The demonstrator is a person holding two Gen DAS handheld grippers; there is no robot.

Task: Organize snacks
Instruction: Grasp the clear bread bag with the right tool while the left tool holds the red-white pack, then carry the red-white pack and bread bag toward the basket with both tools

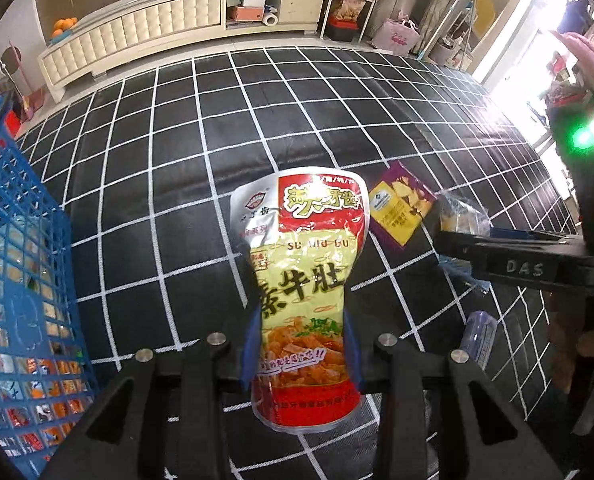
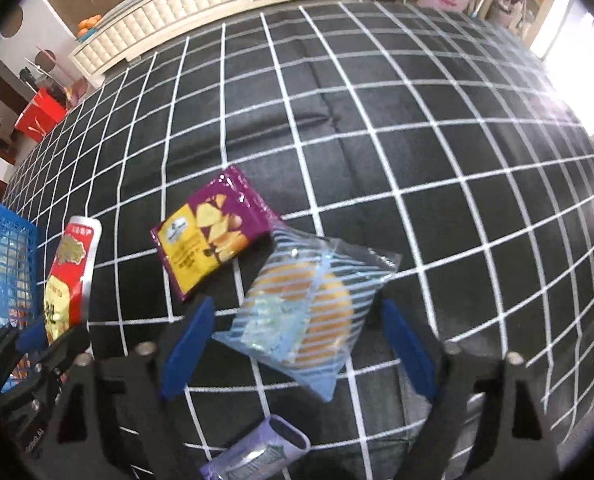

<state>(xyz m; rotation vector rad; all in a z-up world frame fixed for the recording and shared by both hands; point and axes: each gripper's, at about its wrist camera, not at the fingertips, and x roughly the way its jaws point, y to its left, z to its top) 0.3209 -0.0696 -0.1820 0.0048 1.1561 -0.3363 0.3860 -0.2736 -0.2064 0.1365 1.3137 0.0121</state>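
My left gripper [image 1: 303,354] is shut on a red and yellow snack pouch [image 1: 303,264] and holds it above the black checked cloth, just right of the blue basket [image 1: 21,264]. The pouch also shows at the left of the right wrist view [image 2: 71,276]. My right gripper [image 2: 297,344] is open, its blue fingers [image 2: 189,344] on either side of a clear blue-striped packet [image 2: 305,316] with a round golden cake inside. A purple and yellow chip packet [image 2: 213,232] lies just beyond it, also in the left wrist view [image 1: 401,208].
The blue basket holds several snack packets. A pale purple packet [image 2: 257,456] lies near the front edge, also seen in the left wrist view [image 1: 477,336]. A white cabinet [image 1: 145,28] stands beyond the cloth. The right gripper body [image 1: 529,264] is at the right.
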